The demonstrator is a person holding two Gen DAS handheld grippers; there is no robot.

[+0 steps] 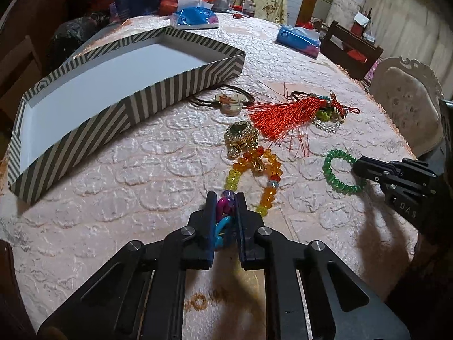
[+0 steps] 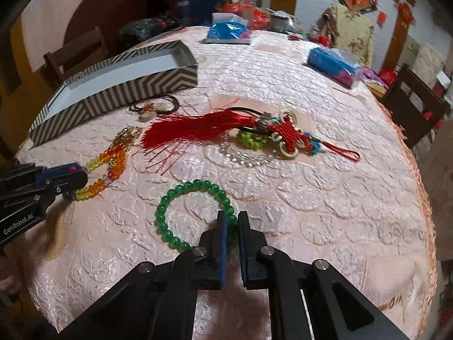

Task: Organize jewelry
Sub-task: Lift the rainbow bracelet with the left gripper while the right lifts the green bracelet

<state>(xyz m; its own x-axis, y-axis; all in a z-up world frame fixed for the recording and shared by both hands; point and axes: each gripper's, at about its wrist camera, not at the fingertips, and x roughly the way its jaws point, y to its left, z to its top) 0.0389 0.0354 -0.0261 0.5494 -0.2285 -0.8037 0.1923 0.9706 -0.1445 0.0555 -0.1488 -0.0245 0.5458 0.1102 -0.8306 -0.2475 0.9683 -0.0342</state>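
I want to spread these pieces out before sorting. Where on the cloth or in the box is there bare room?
The striped box is bare inside. Bare cloth lies between the box and the amber bead strand, and to the right of the green bracelet toward the table edge. It is crowded around the red tassel, the gold brooch and the cord pendant.

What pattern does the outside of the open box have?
Dark grey and cream stripes, partly in chevrons, on the box; clearest in the left wrist view.

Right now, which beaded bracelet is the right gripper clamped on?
The all-green bracelet; the right gripper pinches its near side. The left gripper holds the multicoloured strand.
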